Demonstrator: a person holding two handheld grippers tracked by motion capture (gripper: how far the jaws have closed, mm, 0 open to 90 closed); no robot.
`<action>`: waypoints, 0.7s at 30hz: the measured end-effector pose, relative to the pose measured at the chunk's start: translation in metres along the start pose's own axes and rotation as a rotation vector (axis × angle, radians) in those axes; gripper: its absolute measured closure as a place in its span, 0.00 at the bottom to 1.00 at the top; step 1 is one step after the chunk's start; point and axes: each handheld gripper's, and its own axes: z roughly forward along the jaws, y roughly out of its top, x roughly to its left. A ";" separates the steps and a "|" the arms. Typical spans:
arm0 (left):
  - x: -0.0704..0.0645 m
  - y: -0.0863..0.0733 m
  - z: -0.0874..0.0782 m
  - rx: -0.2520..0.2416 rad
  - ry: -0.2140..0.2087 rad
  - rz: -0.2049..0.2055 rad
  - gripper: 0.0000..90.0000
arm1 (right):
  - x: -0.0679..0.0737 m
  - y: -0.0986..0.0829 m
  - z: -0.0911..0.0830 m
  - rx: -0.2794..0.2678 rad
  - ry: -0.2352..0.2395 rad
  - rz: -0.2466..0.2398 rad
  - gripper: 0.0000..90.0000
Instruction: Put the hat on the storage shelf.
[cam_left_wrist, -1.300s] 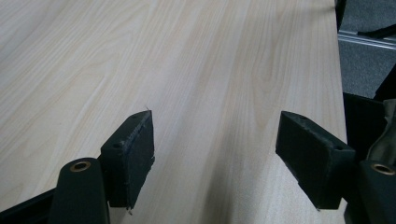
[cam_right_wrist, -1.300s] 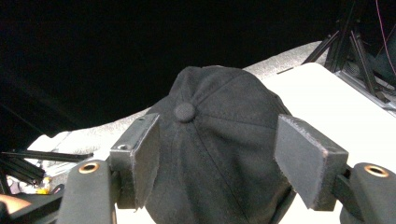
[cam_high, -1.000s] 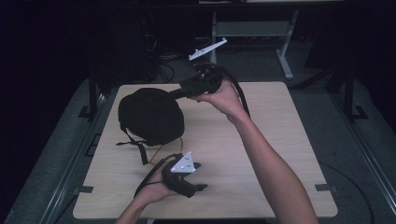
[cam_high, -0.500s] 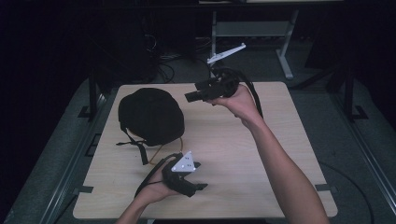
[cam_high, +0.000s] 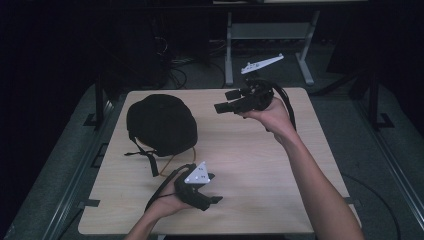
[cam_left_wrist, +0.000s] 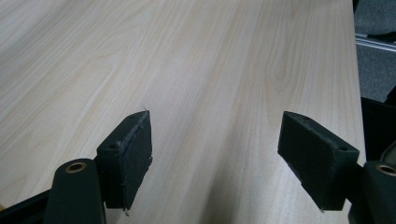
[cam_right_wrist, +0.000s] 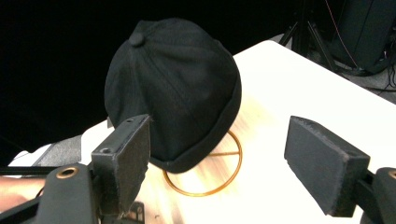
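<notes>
your right gripper (cam_right_wrist: 217, 163) is wide open and empty; the round black fabric cap (cam_right_wrist: 173, 88) on its thin brass wire ring stand (cam_right_wrist: 205, 179) sits just ahead. your left gripper (cam_left_wrist: 215, 158) is wide open, empty.

the cap (cam_right_wrist: 173, 88) is plain black, sitting on a thin gold-orange wire ring (cam_right_wrist: 219, 179). the table (cam_left_wrist: 210, 60) is pale wood with fine straight grain. both grippers are black, the left gripper (cam_high: 212, 187) topped by a light grey plate.
</notes>
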 end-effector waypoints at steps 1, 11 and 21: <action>0.000 0.000 0.000 0.000 0.000 0.000 0.29 | 0.000 -0.002 -0.002 -0.002 -0.002 0.002 0.24; 0.002 0.000 0.002 -0.004 0.012 -0.003 0.29 | -0.011 -0.029 -0.023 -0.006 -0.020 0.034 0.24; 0.004 -0.001 0.002 0.004 0.021 -0.007 0.29 | -0.021 -0.055 -0.042 -0.026 -0.039 0.073 0.23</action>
